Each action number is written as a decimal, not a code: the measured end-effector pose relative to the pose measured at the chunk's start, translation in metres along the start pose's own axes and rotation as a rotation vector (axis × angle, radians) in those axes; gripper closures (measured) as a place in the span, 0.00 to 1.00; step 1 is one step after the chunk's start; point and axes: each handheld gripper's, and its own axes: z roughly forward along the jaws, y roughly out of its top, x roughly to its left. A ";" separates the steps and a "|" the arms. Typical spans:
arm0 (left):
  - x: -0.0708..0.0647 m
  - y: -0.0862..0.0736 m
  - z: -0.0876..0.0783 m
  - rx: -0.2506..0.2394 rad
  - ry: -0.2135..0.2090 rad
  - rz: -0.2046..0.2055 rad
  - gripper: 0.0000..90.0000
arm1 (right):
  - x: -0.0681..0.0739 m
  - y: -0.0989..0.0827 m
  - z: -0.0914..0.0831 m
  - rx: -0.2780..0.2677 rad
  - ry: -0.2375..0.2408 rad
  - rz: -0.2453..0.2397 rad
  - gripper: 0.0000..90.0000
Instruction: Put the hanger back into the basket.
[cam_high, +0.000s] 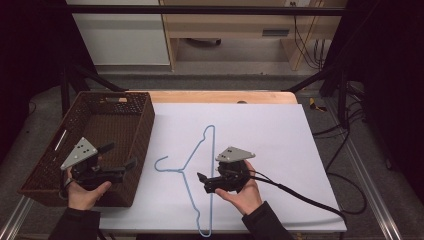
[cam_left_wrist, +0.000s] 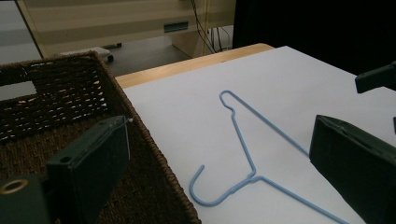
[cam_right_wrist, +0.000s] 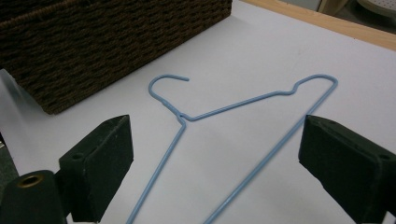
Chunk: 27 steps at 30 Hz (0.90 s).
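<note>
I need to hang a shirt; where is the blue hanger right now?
In the high view the hanger lies flat on the white sheet, right of the basket and just left of the right hand-held gripper, its hook toward the basket.

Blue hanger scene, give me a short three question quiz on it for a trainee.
1. True or false: the blue wire hanger lies inside the wicker basket.
2. Which gripper is nearer the hanger: A, the left gripper, or B, the right gripper?
3. What does the hanger rest on?

Key:
1. False; it lies flat beside the basket.
2. B; its open jaws point at the hanger wires, nothing gripped.
3. The white sheet covering the wooden table.
</note>
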 end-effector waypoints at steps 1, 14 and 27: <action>0.000 0.000 0.000 0.000 0.001 0.000 0.05 | 0.002 0.000 0.003 0.007 0.000 0.007 0.13; 0.003 -0.001 -0.001 0.000 0.006 -0.008 0.06 | 0.026 -0.006 0.046 0.113 0.012 -0.019 0.24; 0.003 0.000 -0.002 0.000 0.008 -0.004 0.06 | 0.038 -0.019 0.072 0.182 -0.001 -0.008 0.38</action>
